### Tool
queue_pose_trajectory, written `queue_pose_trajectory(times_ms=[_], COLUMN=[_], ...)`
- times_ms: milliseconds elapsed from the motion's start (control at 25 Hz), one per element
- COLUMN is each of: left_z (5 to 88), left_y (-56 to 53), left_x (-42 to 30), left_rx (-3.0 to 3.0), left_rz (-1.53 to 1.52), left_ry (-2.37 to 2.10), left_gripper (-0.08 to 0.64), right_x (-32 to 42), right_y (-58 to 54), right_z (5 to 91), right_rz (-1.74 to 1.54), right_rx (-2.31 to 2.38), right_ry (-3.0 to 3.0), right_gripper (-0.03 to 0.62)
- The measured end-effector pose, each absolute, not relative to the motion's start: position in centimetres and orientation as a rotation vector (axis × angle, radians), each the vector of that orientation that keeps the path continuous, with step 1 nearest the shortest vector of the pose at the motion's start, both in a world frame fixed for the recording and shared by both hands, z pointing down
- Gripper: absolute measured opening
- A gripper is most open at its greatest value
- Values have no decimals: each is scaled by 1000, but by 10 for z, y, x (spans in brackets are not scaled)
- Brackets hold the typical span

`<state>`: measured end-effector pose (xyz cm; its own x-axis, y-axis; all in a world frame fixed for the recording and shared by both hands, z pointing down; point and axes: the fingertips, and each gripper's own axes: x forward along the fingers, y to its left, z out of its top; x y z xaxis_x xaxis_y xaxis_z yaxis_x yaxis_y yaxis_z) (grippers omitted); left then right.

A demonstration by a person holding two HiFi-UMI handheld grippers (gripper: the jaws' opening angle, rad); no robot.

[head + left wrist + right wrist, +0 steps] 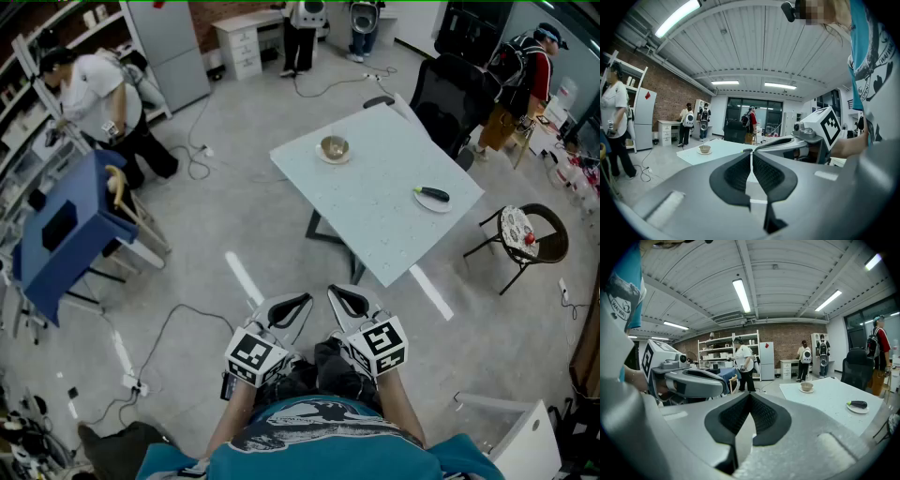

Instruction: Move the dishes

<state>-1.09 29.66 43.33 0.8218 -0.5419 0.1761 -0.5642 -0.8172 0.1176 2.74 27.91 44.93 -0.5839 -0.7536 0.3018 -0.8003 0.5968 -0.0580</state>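
A pale square table (375, 202) stands ahead of me. On its far side a tan bowl (334, 147) sits on a saucer. Near its right edge a white plate (433, 198) carries a dark eggplant. My left gripper (302, 301) and right gripper (337, 293) hang side by side close to my body, over the floor short of the table's near corner. Both are shut with nothing between the jaws. The left gripper view shows the bowl (704, 149) far off. In the right gripper view, the bowl (806, 386) and the plate (858, 405) are also distant.
A black office chair (448, 94) stands behind the table, and a round folding seat (530, 232) stands to its right. A blue-draped stand (61, 230) is at the left. A person in white (94, 94) and others stand around. Cables (173, 323) trail on the floor.
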Motion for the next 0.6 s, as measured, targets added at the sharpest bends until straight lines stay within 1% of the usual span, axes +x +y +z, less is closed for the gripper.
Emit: queue_pose_trajectory(times_ms=[200, 600], left_z=[426, 433], left_y=[289, 297], left_x=[-9, -22], left_rx=[2869, 2850], left_rz=[180, 233], left_ry=[-883, -911], left_gripper=[26, 26], right_x=[32, 23], right_y=[277, 279], right_z=[448, 447], right_rz=[256, 279], right_rx=[1314, 1330], right_ry=[-2576, -2607], right_gripper=[2, 2])
